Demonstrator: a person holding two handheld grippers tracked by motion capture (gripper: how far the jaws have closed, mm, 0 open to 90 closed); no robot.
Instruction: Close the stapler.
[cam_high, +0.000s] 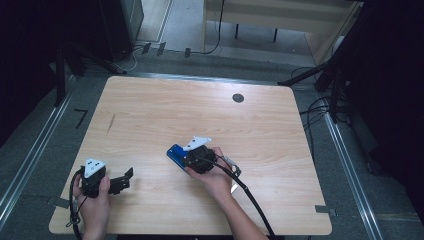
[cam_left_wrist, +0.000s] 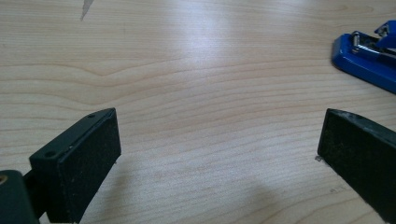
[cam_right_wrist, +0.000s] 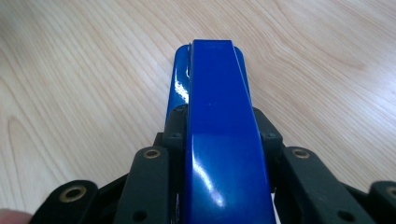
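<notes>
A blue stapler (cam_high: 175, 153) lies a little in front of the middle of the wooden table (cam_high: 200, 110), its nose toward the far left. My right gripper (cam_high: 191, 158) is shut on it. In the right gripper view the black jaws press on both sides of the stapler (cam_right_wrist: 219, 116), which runs straight ahead from the right gripper (cam_right_wrist: 220, 123). Near the front left corner my left gripper (cam_high: 123, 181) is held open, jaws toward the right, with nothing between them. In the left gripper view bare wood lies between the wide jaws of the left gripper (cam_left_wrist: 219, 135), and the stapler (cam_left_wrist: 369, 60) is at the upper right.
A round dark cable hole (cam_high: 238, 98) sits near the table's far edge, and a thin dark mark (cam_high: 111, 122) is on the wood at the left. Black cables (cam_high: 315, 112) run over the floor to the right of the table.
</notes>
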